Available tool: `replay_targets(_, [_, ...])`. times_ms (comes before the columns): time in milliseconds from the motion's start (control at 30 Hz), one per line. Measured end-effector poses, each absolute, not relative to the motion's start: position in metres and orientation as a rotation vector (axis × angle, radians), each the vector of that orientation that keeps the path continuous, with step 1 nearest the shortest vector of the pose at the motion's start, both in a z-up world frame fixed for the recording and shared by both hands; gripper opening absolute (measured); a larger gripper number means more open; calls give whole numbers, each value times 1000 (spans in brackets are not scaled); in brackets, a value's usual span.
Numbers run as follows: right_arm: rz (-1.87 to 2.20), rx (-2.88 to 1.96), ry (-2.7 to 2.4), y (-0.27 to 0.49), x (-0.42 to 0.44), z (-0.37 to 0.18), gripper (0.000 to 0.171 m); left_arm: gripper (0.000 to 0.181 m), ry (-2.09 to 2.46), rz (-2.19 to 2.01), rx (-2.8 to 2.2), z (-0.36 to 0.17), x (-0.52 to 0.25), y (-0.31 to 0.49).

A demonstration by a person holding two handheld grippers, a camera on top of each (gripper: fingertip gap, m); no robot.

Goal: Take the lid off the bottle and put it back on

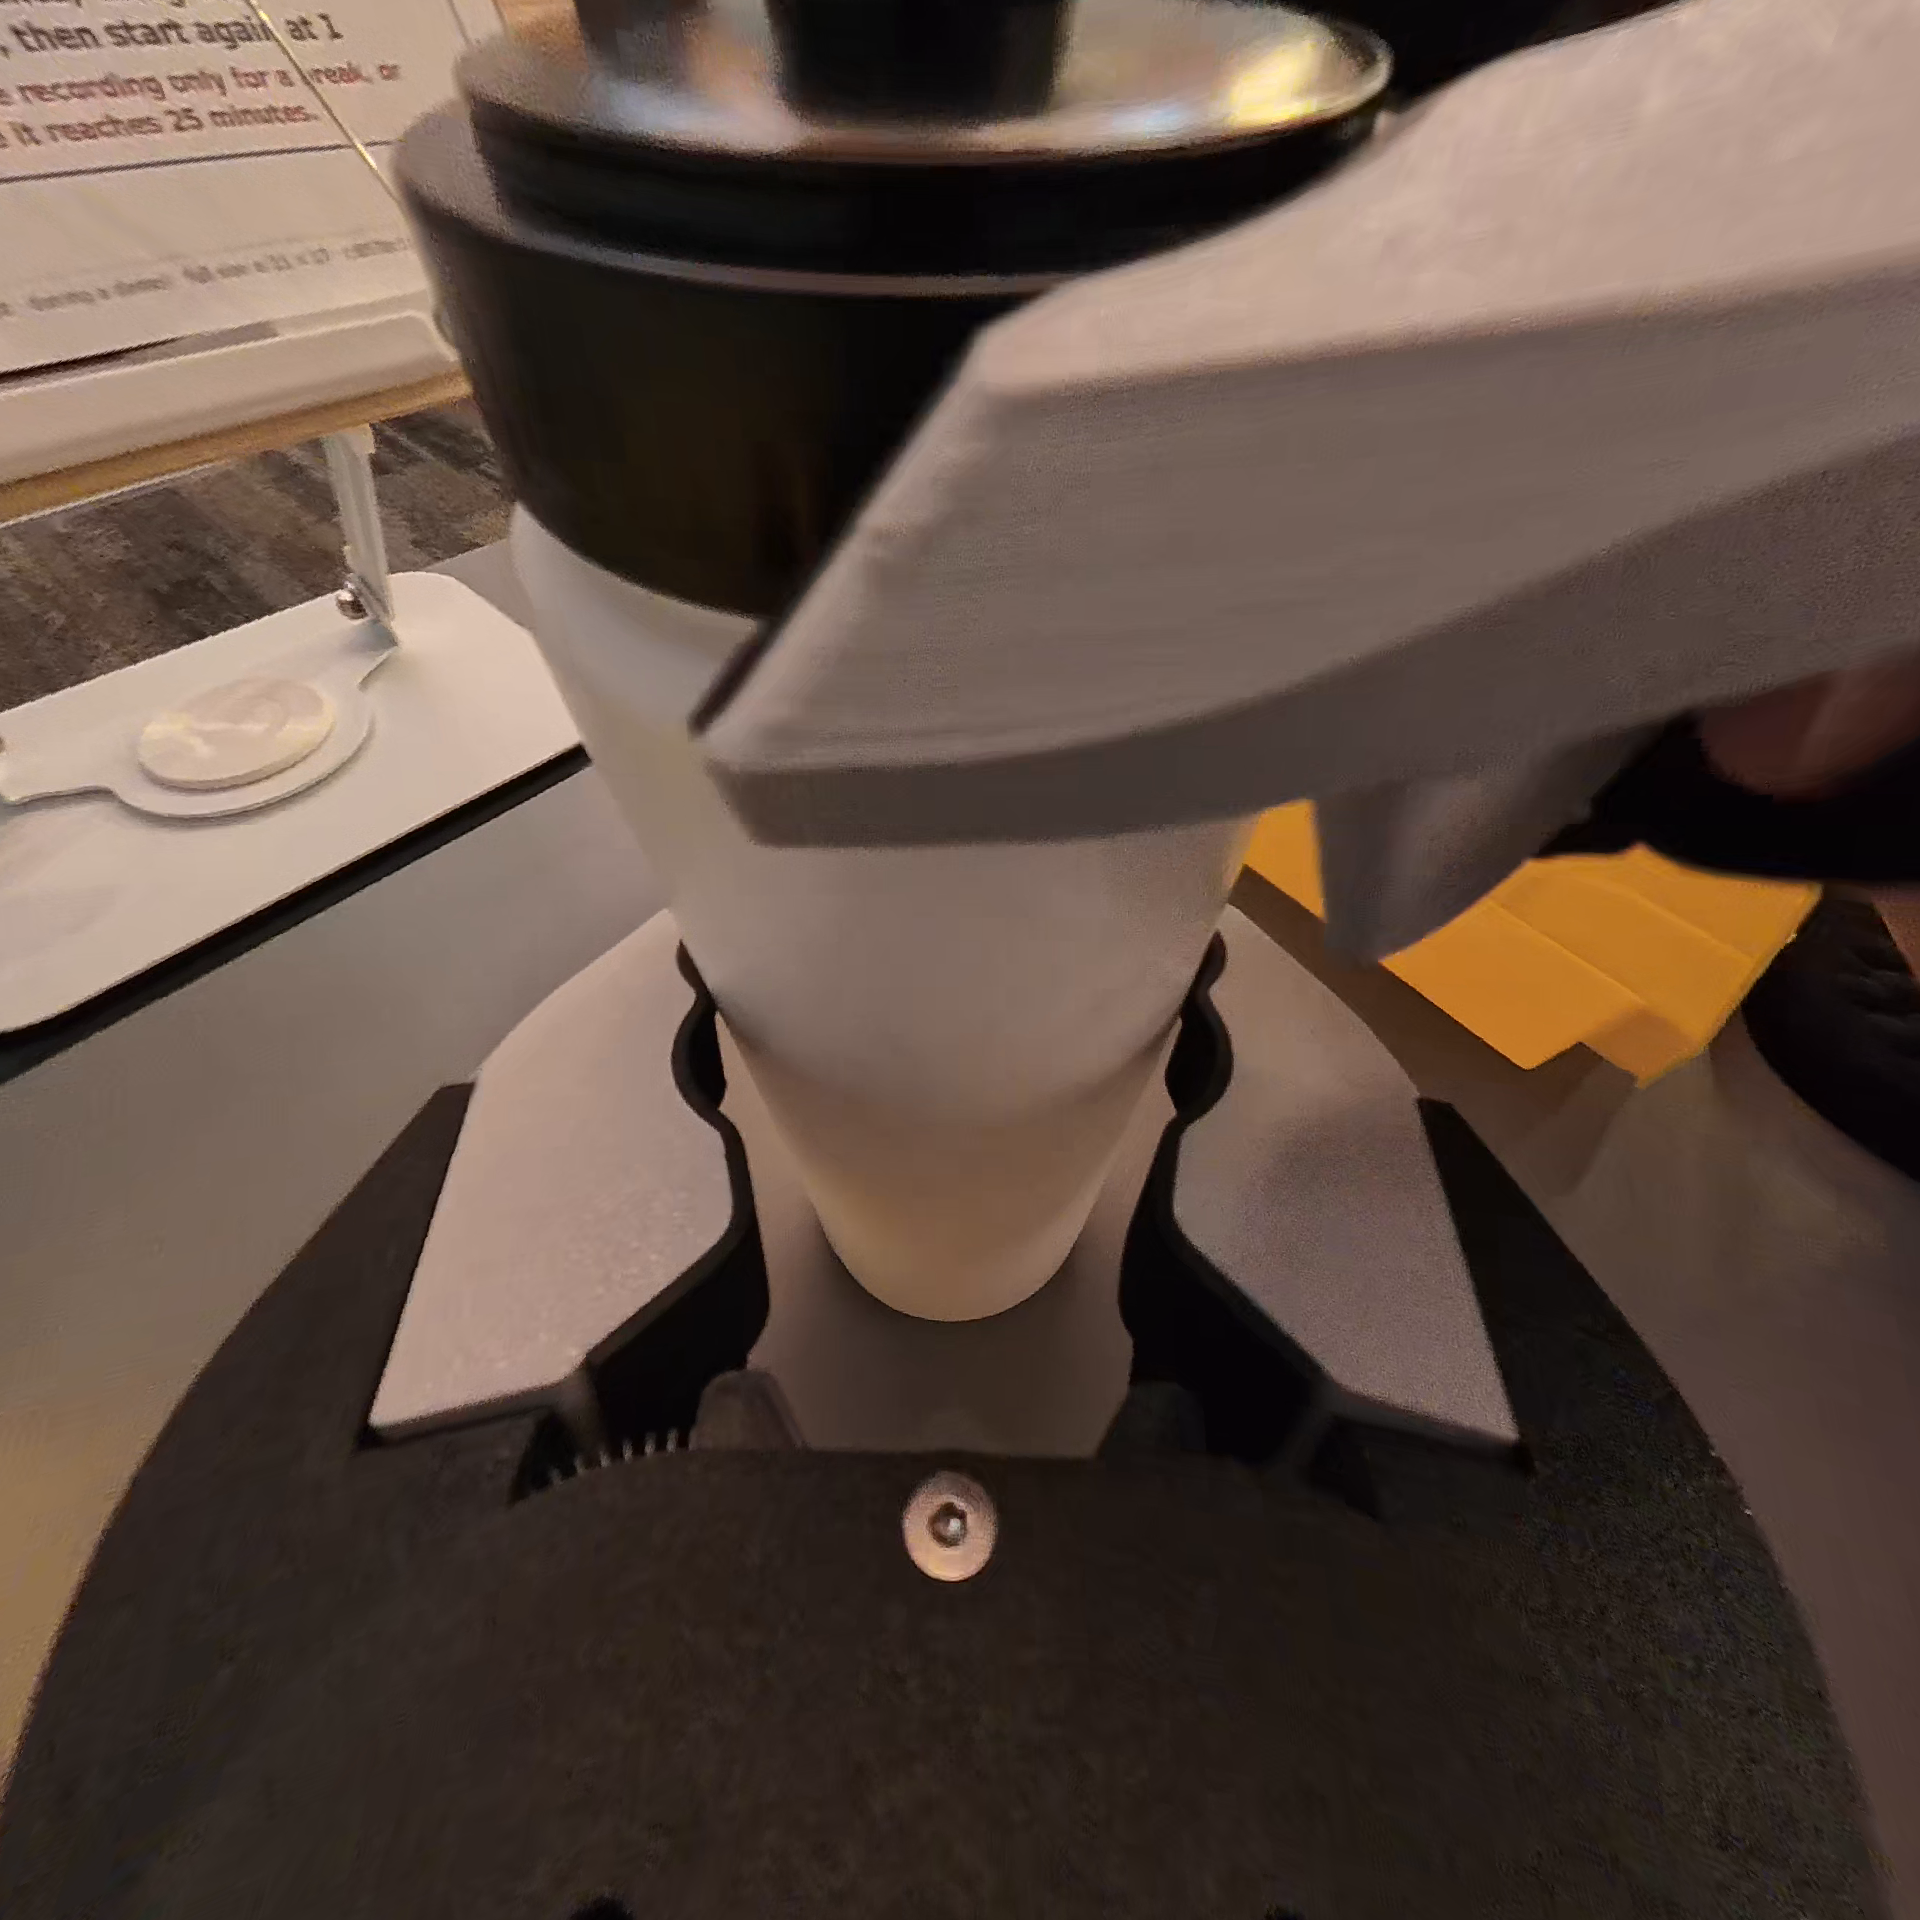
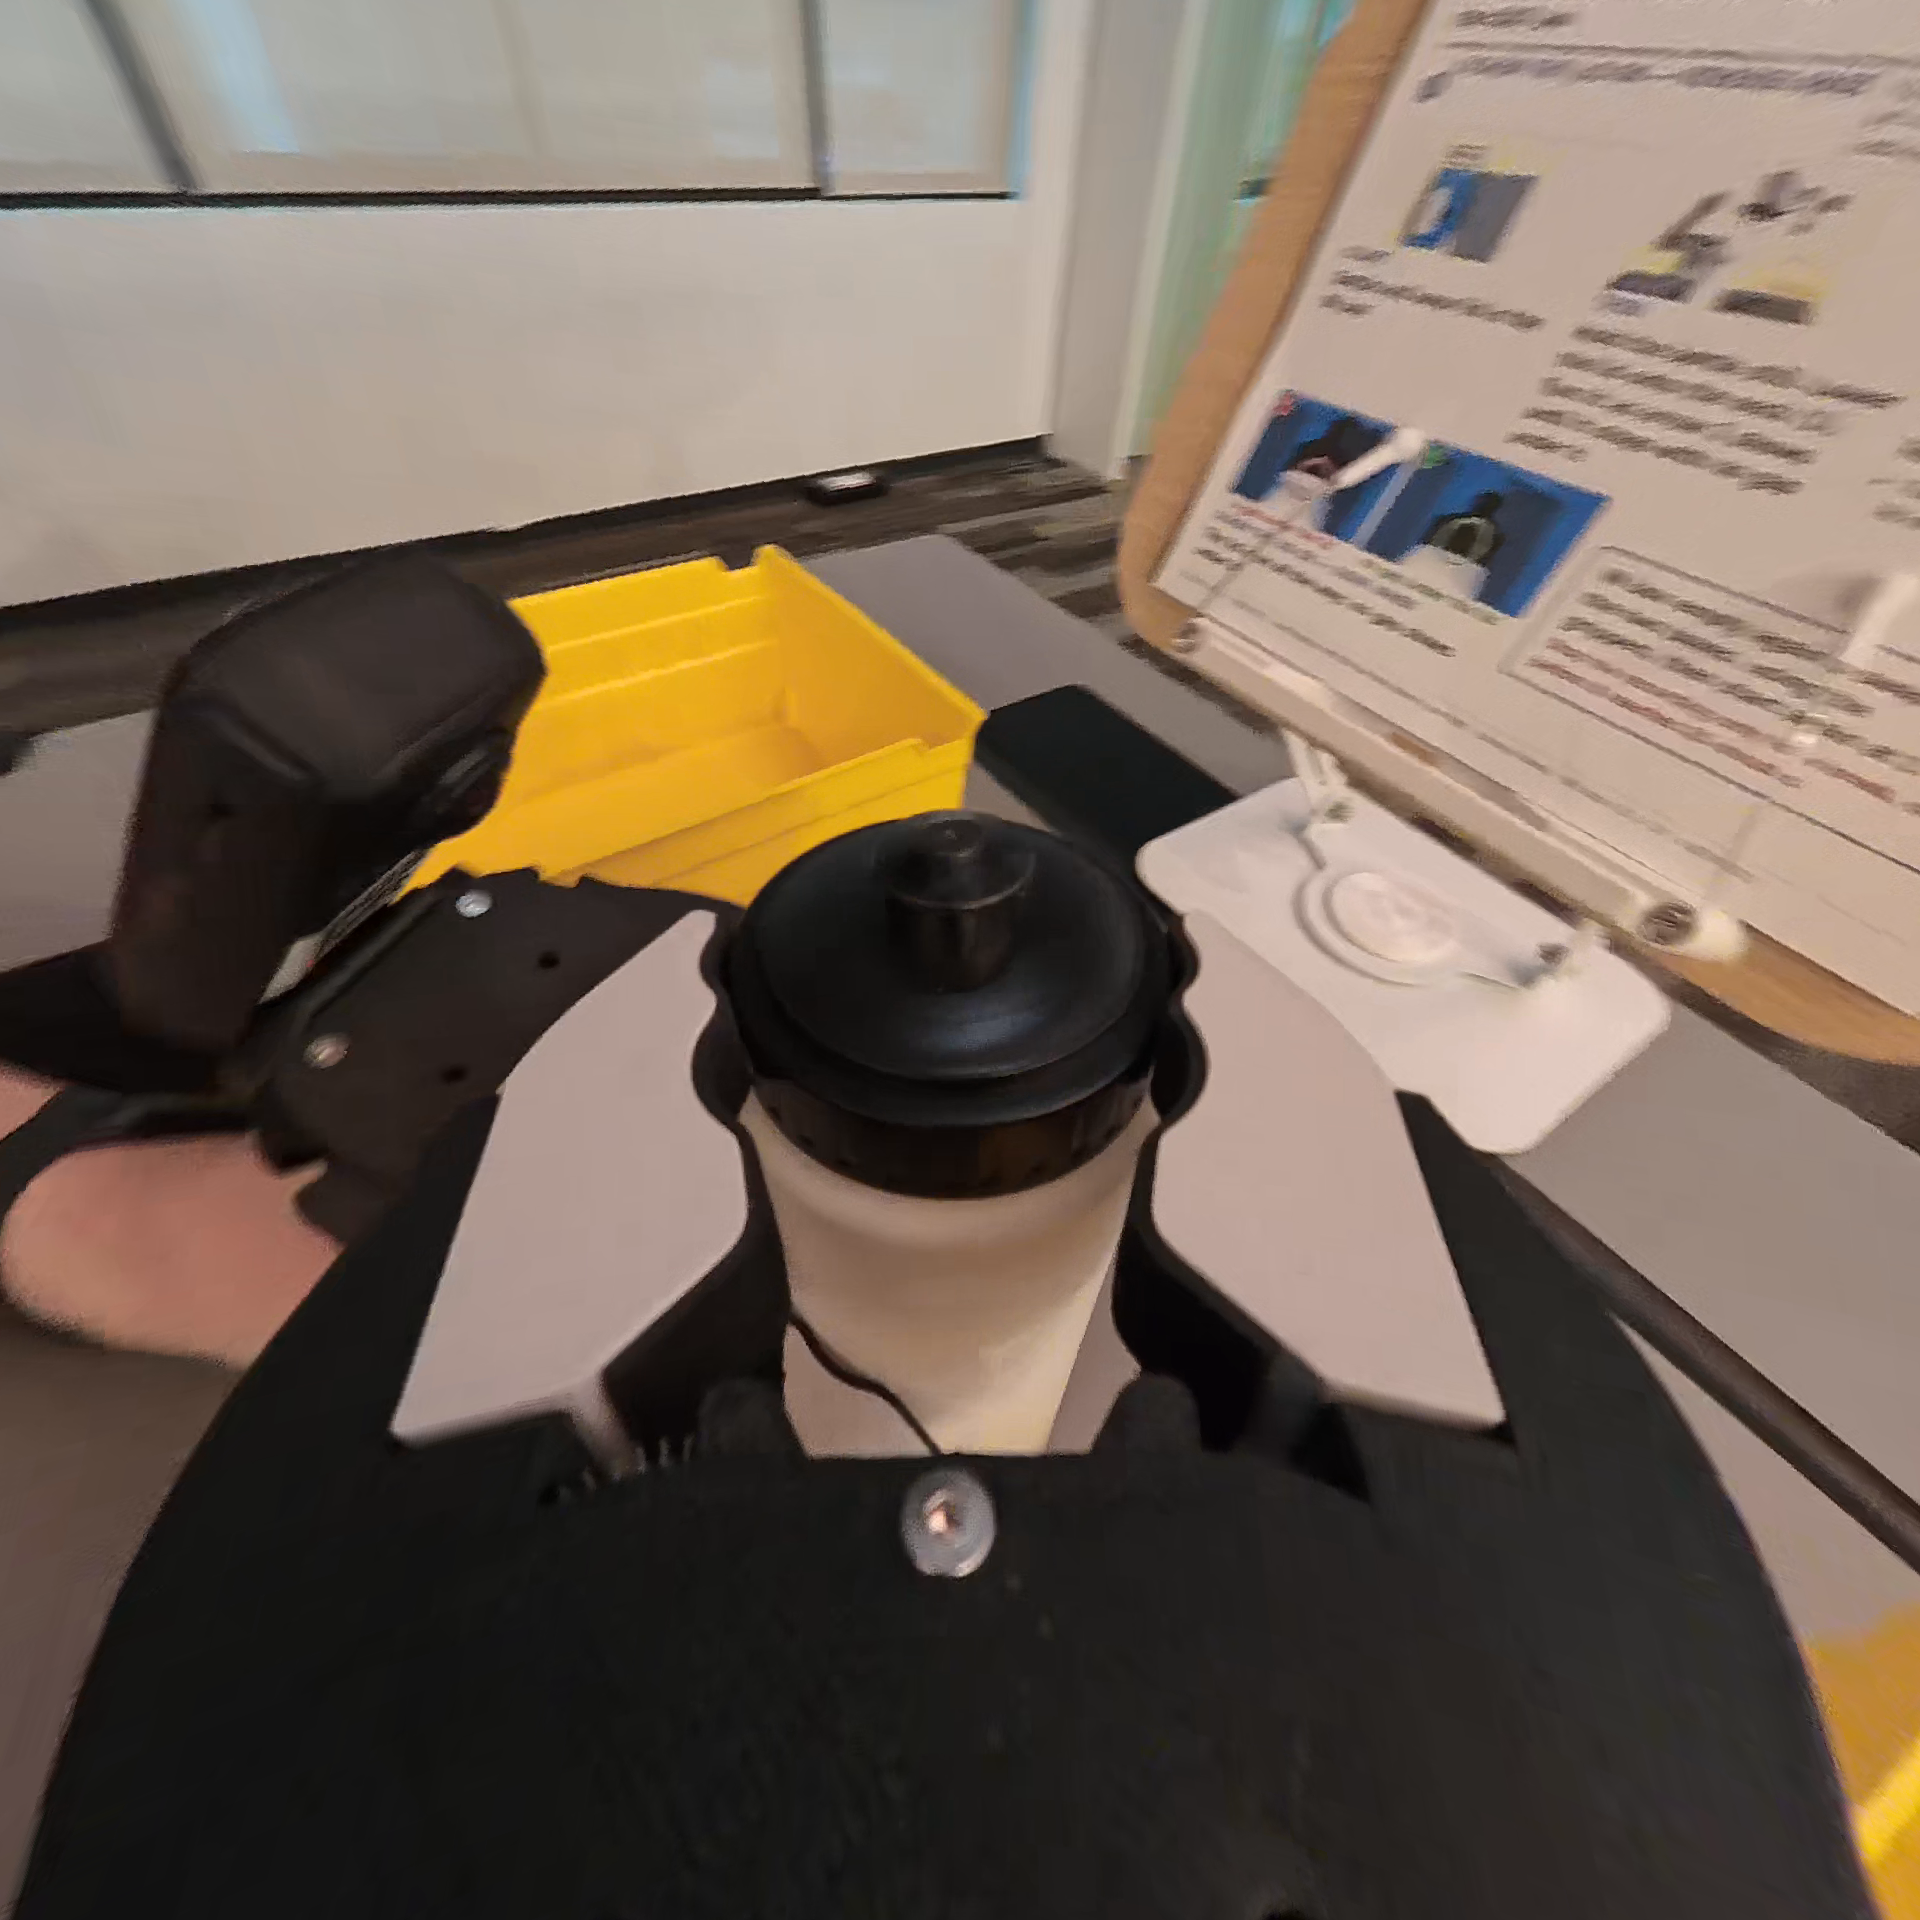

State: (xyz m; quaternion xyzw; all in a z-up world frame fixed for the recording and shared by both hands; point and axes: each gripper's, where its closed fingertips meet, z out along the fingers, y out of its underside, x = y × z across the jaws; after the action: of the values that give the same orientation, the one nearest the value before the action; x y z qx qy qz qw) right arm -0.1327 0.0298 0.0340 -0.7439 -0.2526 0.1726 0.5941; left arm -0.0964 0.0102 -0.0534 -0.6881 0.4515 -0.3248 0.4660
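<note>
A white bottle (image 1: 935, 935) stands upright with a black lid (image 1: 675, 416) sitting on its neck. My left gripper (image 1: 948, 997) is shut on the bottle's white body, one finger on each side. A grey finger (image 1: 1351, 520) of my right gripper crosses in front of the lid from the right. In the right wrist view my right gripper (image 2: 951, 997) is shut on the lid (image 2: 945, 977), its black pads hugging the rim, with the bottle (image 2: 935, 1278) below. The left gripper's body (image 2: 312, 810) shows at the left, held by a hand (image 2: 135, 1247).
A yellow bin (image 2: 727, 727) stands on the grey table (image 2: 1299, 1195) behind the bottle and also shows in the left wrist view (image 1: 1507, 966). A white stand base (image 2: 1403, 966) carries a tilted instruction board (image 2: 1558, 416) at the right. A black pad (image 2: 1091, 758) lies beside the bin.
</note>
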Motion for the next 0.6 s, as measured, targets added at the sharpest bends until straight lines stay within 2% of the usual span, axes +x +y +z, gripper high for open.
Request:
replay_targets(133, [259, -1726, -544, 29, -136, 35, 78, 85, 1122, -764, -1688, -54, -99, 12])
replay_targets(333, [486, -1733, -787, 19, -131, 34, 84, 85, 1196, -815, -1653, -55, -92, 3])
replay_targets(433, [552, -1673, -864, 10, -127, 41, 77, 85, 1234, -853, -1623, -55, -88, -3])
replay_targets(600, [509, -1721, -785, 16, -126, 40, 78, 85, 1188, -866, -1641, -54, -89, 0])
